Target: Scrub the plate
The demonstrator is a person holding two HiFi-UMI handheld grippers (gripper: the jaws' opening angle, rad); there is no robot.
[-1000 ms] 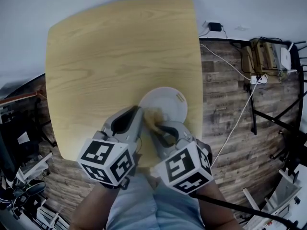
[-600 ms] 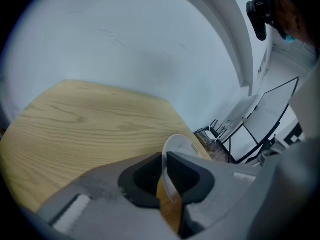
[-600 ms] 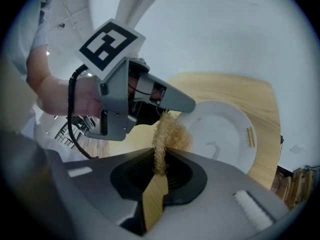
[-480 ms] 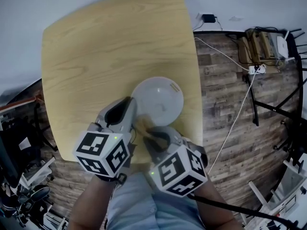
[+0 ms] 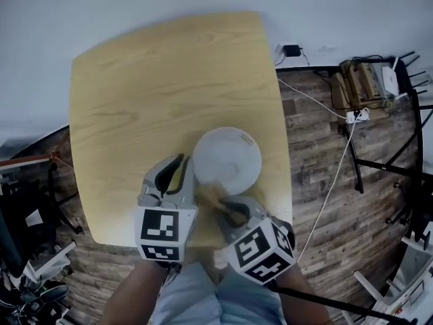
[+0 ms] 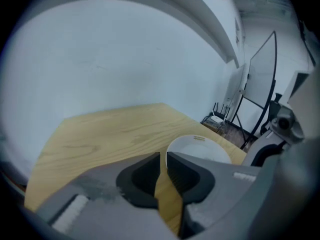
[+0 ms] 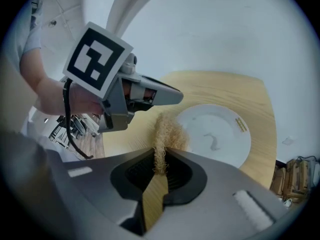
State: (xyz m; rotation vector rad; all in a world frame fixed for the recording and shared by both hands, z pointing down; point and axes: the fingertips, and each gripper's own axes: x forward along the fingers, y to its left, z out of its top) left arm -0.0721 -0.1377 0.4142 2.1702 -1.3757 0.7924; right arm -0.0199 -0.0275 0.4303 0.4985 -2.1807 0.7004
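Note:
A white plate (image 5: 229, 156) lies on the wooden table (image 5: 149, 93) near its front right corner. In the right gripper view the plate (image 7: 220, 134) shows a small grey smear and a gold mark at the rim. My right gripper (image 5: 220, 202) is shut on a tan fibrous scrubber (image 7: 167, 131). The tuft hangs just off the plate's near left rim. My left gripper (image 5: 184, 168) sits beside the plate's left rim. Its jaws are shut with only table wood showing in the thin slit. In its own view the left gripper (image 6: 163, 156) points past the plate (image 6: 202, 149).
The table's front and right edges are close to the plate. Beyond them, a white cable and power strip (image 5: 357, 115) lie on the wooden floor next to a low shelf with boxes (image 5: 369, 80). A stand on legs (image 6: 260, 89) is beyond the table.
The right gripper has drawn the scrubber back from the plate's near left part to just off its near rim. The left gripper stays at the plate's left rim.

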